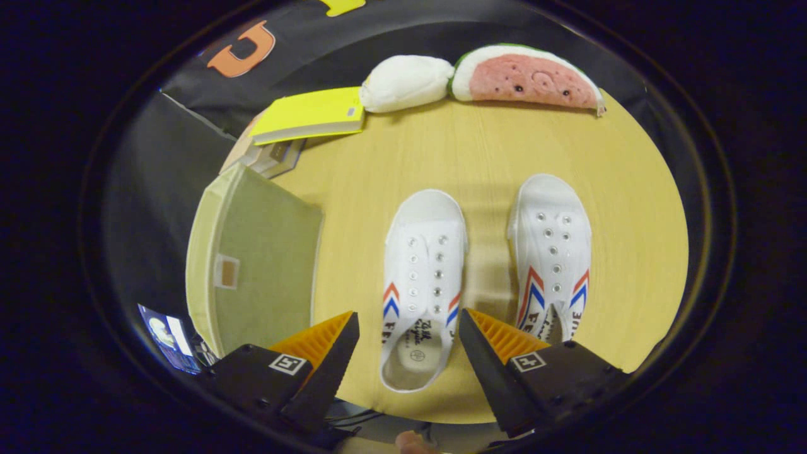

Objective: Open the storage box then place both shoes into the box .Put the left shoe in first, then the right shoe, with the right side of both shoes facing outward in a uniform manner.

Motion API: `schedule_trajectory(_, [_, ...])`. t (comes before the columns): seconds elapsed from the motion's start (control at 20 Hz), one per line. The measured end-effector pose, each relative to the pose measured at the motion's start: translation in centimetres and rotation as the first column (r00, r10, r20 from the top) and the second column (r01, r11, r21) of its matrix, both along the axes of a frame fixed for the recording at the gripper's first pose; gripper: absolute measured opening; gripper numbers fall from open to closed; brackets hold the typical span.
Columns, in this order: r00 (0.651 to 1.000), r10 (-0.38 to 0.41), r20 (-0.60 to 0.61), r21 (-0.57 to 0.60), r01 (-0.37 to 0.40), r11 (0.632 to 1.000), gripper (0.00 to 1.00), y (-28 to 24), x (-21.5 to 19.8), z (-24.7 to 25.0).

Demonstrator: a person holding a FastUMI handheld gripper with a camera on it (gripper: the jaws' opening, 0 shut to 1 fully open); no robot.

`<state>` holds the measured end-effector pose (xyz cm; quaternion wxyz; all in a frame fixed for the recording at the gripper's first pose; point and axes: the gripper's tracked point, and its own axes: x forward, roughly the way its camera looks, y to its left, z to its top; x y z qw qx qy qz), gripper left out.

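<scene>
Gripper view, looking down on a round wooden table (479, 157). Nearest the camera, the gripper (408, 328) holds its two fingers wide apart and grips nothing. Between the fingers lies the heel opening of the left shoe (421, 284), a white canvas slip-on with two rows of metal eyelets, no laces visible, and red and blue chevron stripes on both sides; dark printing marks its insole and side but is too small to make out. Its toe points away from the gripper. Just beside it, apart and roughly parallel, lies the right shoe (553, 252), of the same pattern; its heel is partly hidden behind one finger. To the other side of the left shoe stands the storage box (265, 265), pale green-beige, lid closed, so its contents cannot be seen; a small square patch sits on its near face. Beyond the box lies a yellow book (312, 112) resting on other flat items that are largely hidden beneath it. At the far rim of the table lie a white plush cushion (406, 82) and, touching it, a watermelon-slice cushion (526, 77).
</scene>
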<state>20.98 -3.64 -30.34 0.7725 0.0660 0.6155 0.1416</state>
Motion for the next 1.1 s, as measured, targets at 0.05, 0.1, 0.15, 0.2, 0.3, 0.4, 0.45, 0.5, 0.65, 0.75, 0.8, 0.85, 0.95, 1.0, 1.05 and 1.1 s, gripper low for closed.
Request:
schedule_trajectory(0.05, [1.0,-0.004,-0.019,-0.014,0.003,1.0,1.0,-0.8,-0.1,-0.9])
schedule_trajectory(0.1, [0.999,-0.003,-0.036,-0.031,0.002,1.0,1.0,-1.4,-0.2,-1.7])
schedule_trajectory(0.15, [0.999,-0.007,-0.042,-0.045,0.006,0.999,1.0,-1.8,0.0,-2.3])
schedule_trajectory(0.2, [0.999,-0.003,-0.044,-0.057,0.0,0.998,0.99,-2.1,0.2,-2.9])
schedule_trajectory(0.3, [0.999,0.014,-0.031,-0.068,-0.016,0.998,0.93,-2.6,0.6,-3.6])
schedule_trajectory(0.4, [0.999,0.036,-0.018,-0.063,-0.037,0.997,0.82,-2.4,0.8,-4.0])
schedule_trajectory(0.45, [0.998,0.047,-0.033,-0.061,-0.049,0.997,0.78,-2.4,0.6,-4.4])
schedule_trajectory(0.5, [0.998,0.052,-0.036,-0.035,-0.054,0.998,0.64,-2.1,0.6,-4.2])
schedule_trajectory(0.65, [0.997,0.025,-0.07,0.06,-0.021,0.998,0.2,-1.5,0.3,-4.1])
schedule_trajectory(0.75, [0.996,-0.025,-0.091,0.106,0.034,0.994,0.12,-1.4,0.2,-3.7])
schedule_trajectory(0.8, [0.994,-0.034,-0.1,0.128,0.046,0.991,0.09,-1.3,0.0,-3.3])
schedule_trajectory(0.85, [0.994,-0.029,-0.105,0.14,0.044,0.989,0.07,-1.3,-0.2,-3.0])
schedule_trajectory(0.95, [0.995,-0.033,-0.092,0.152,0.047,0.987,0.06,-1.3,-0.2,-2.5])
schedule_trajectory(1.0, [0.995,-0.035,-0.09,0.156,0.049,0.987,0.06,-1.2,-0.3,-2.1])
schedule_trajectory(1.05, [0.995,-0.048,-0.087,0.167,0.062,0.984,0.06,-1.1,-0.2,-1.5])
schedule_trajectory(1.1, [0.995,-0.055,-0.081,0.182,0.069,0.981,0.06,-0.9,-0.3,-0.9])
